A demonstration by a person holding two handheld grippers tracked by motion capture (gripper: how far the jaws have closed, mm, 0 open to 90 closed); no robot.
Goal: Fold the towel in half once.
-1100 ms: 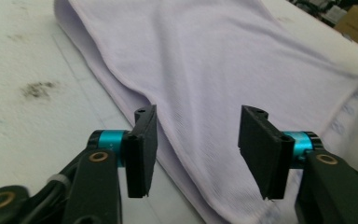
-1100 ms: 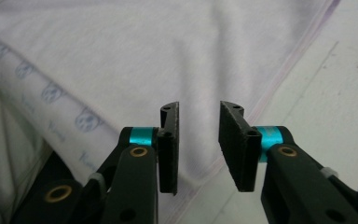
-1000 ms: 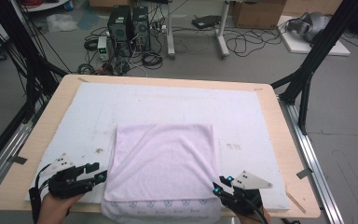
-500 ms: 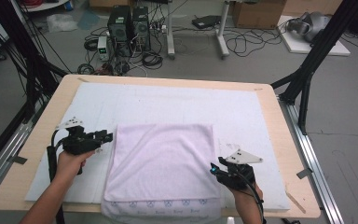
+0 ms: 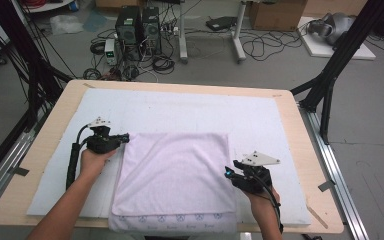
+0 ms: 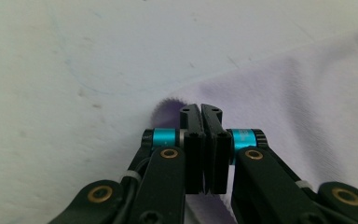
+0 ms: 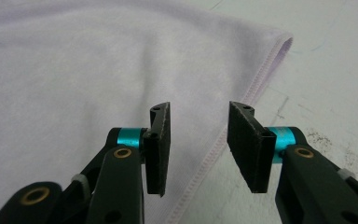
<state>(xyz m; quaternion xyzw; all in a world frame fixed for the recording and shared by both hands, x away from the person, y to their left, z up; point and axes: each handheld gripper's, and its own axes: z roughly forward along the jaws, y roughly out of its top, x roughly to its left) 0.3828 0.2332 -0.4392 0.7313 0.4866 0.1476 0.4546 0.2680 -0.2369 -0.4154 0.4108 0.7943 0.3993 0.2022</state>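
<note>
The left tool (image 5: 123, 137) sits at the far left corner of the towel (image 5: 177, 170), and its jaws have just been closing; in the left gripper view they are pressed together, with a nub of lilac cloth poking out past their tips, so it looks clamped on that corner, though the tool's own body hides the pinch itself. The towel lies folded and flat in the middle of the worktop (image 5: 45, 145), nearer the person's edge than the far one. Its front hem hangs just over that edge and carries a row of small printed emblems with words beneath them, too small to read from here. The right tool (image 5: 230, 172) rests at the towel's right side, jaws standing partly apart; in the right gripper view the stitched hem runs up between them and neither pad touches it.

Under the towel a white mat (image 5: 190, 107), faintly stained and scuffed, covers most of the pale wooden top. Behind it the grey floor holds two dark computer towers (image 5: 139, 27), loops of black cable (image 5: 265, 47), cardboard boxes (image 5: 275, 12), and black frame legs (image 5: 330, 75) at the right.
</note>
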